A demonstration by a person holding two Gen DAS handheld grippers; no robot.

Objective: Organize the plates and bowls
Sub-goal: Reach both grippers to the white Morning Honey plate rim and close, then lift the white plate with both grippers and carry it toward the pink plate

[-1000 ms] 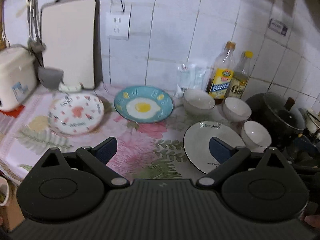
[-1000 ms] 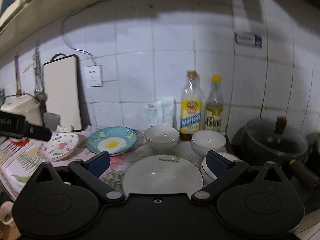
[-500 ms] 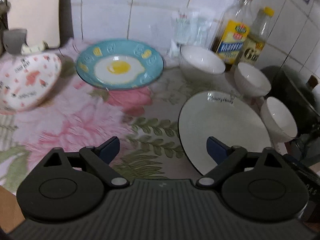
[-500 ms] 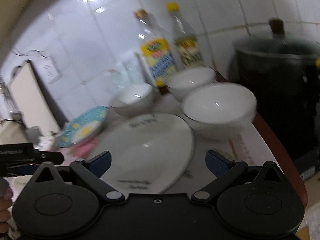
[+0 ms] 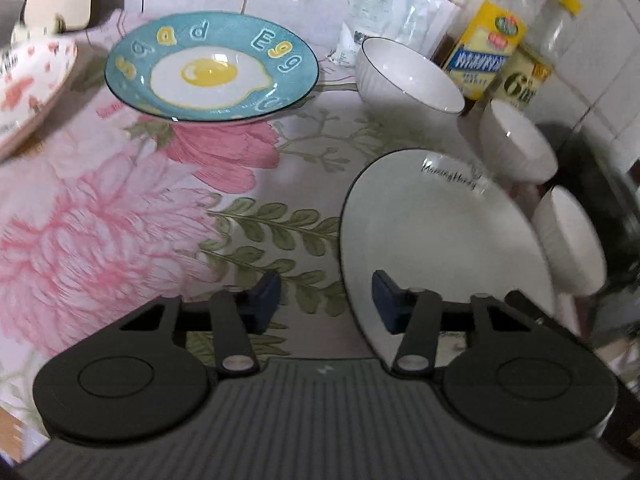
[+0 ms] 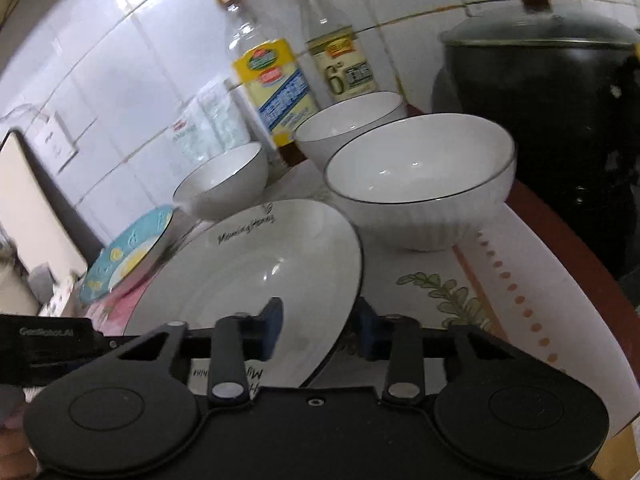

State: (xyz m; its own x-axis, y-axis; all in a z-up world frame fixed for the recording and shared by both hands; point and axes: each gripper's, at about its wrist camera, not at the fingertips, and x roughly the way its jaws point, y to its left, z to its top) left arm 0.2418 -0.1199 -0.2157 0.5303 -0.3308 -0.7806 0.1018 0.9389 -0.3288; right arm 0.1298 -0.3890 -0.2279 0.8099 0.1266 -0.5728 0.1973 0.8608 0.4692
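A large white plate [image 5: 436,236] with black lettering lies on the floral cloth; it also shows in the right wrist view [image 6: 256,272]. My left gripper [image 5: 326,300] is half open, its jaws straddling the plate's left rim. My right gripper [image 6: 318,330] is half open, its jaws straddling the plate's right rim. Three white bowls [image 6: 420,176] [image 6: 348,120] [image 6: 224,180] stand behind and right of the plate. A blue egg plate [image 5: 212,66] sits at the back. A pink-patterned plate [image 5: 28,88] is at the far left.
Two oil bottles [image 6: 272,68] [image 6: 340,40] and a plastic bag [image 5: 384,12] stand against the tiled wall. A black lidded pot [image 6: 560,92] stands at the right. A cutting board [image 6: 28,204] leans on the wall at left. The counter edge runs at the right.
Both grippers moved down and in toward the white plate and narrowed from wide open, now straddling its opposite rims. The right gripper swung toward the bowls.
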